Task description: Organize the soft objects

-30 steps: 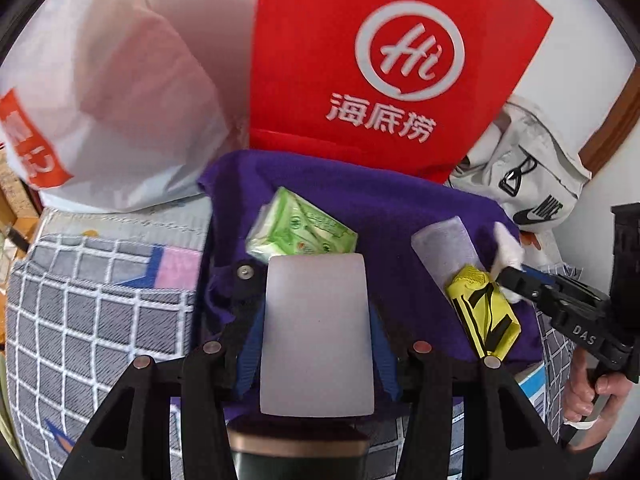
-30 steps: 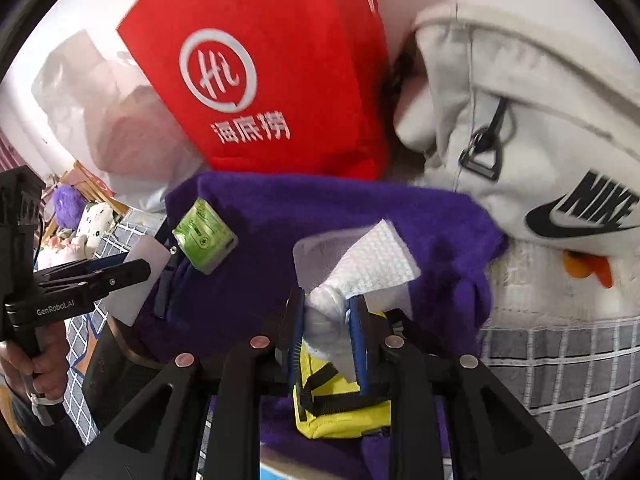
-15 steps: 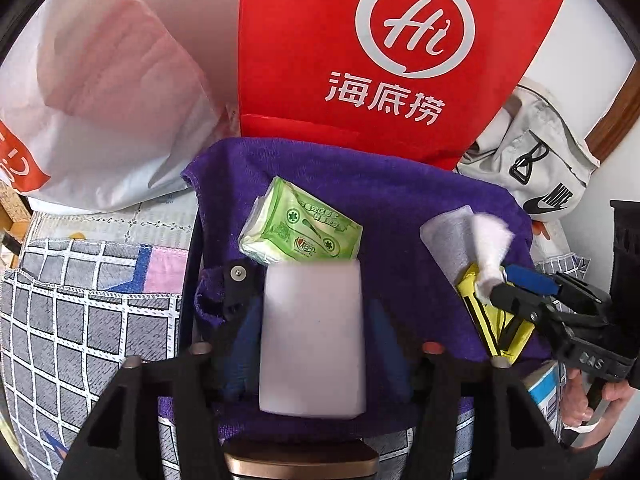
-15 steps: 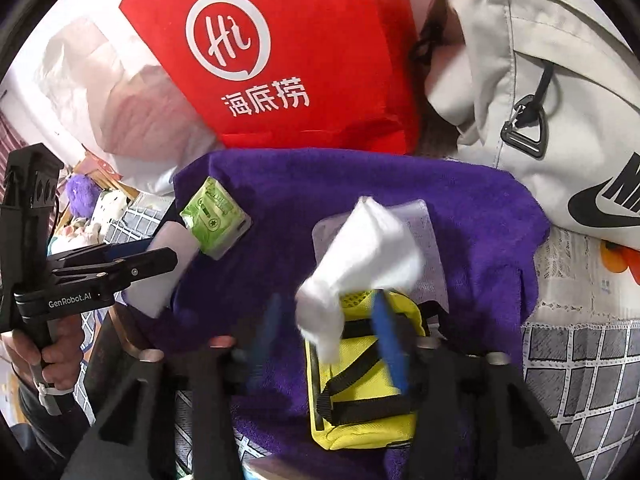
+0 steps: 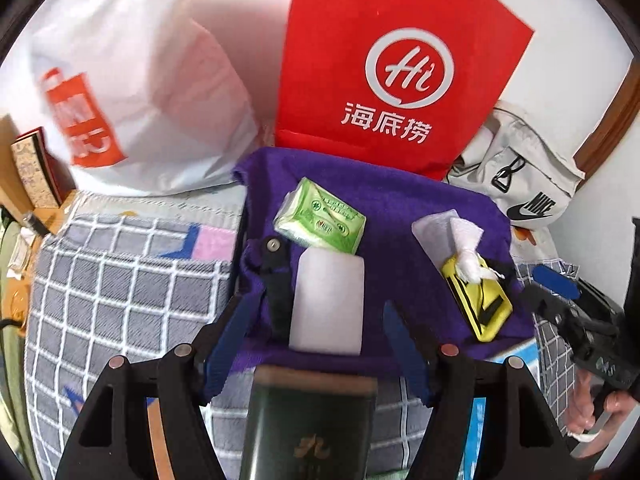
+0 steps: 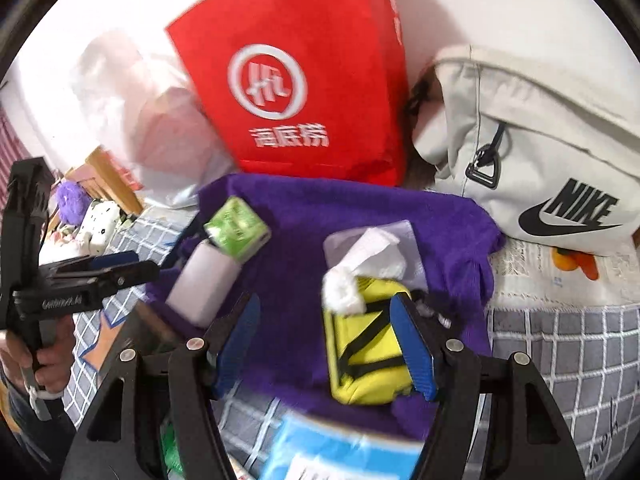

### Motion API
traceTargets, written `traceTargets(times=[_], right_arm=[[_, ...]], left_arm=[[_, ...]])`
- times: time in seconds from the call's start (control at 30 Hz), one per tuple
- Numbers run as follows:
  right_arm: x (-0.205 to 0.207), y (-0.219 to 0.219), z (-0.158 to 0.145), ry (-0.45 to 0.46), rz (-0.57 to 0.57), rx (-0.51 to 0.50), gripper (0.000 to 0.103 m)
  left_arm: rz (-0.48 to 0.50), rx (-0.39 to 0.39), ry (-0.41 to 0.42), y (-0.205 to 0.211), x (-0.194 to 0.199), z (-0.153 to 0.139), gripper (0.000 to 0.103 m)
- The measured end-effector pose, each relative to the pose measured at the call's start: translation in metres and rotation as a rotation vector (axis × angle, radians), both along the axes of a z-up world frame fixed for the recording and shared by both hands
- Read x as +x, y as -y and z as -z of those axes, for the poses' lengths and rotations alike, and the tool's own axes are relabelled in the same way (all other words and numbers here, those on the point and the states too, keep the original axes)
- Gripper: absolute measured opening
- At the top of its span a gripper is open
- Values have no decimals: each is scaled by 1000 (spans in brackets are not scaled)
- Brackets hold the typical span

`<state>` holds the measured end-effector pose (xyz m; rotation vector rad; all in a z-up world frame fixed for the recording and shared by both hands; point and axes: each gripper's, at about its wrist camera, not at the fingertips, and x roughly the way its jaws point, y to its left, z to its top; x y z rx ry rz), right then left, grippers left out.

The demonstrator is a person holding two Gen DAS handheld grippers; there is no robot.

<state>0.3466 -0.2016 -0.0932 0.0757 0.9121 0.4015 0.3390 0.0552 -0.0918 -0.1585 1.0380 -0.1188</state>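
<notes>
Currently left hand-held gripper (image 5: 316, 332) has jaws spread wide, gripping nothing; the white rectangular foam block (image 5: 327, 300) lies between its blue pads, clear of both, on the purple fleece cloth (image 5: 400, 208). Just beyond the block, touching its far end: a green plastic tissue pack (image 5: 320, 220).

Right hand-held gripper (image 6: 324, 344) also wide apart, nothing gripped. The yellow fabric pouch with black straps (image 6: 366, 348) sits between its pads, close against the right pad (image 6: 412, 348); contact unclear. A crumpled white tissue (image 6: 360, 268) rests on the pouch's far end, over a flat translucent packet (image 6: 408, 236).

Both point steeply down at the cloth. Right hand (image 5: 596, 412) wraps the right handle; left hand (image 6: 44, 356) wraps the left handle.

Beyond the cloth: red paper bag with white logo (image 5: 384, 64), white plastic bag (image 5: 132, 80), beige Nike bag (image 6: 540, 152). Grey checked bedding (image 5: 112, 292) underneath.
</notes>
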Motion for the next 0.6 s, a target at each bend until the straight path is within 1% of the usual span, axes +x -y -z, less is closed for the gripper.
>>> traceTargets(times=[0.13,0.3,0.37,0.4,0.43,0.5,0.53,0.57,0.6], right_arm=[[-48,-14,-7,25,-50,-8,67],[-96,-35,6,20,-97,-60,67],[-116,-42,14,9,-119,-67,67],[-126,-47,21,-6,-144,-72,65],[-133,-51,25,-14,-165,-79,57],[-153,-66,37,-27,-224,-121,48],[-157,-71,40,-29,-238,-137,48],[-164,-79,47,-30,-258,-174,47],[-167,-85,51,-31,-267,-200,44]], left_arm=[[-8,5,17,-4,-30,-9,68],[-9,17,30,-8,-66,-13,68],[-14,20,31,-11,-78,-12,68],[-17,20,32,-13,-86,-12,68],[-19,14,33,-15,-93,-11,68],[-26,-3,35,-19,-105,-9,68],[-30,-11,37,-21,-112,-6,68],[-33,-19,37,-23,-118,-4,68],[-37,-25,34,-24,-122,-1,68]])
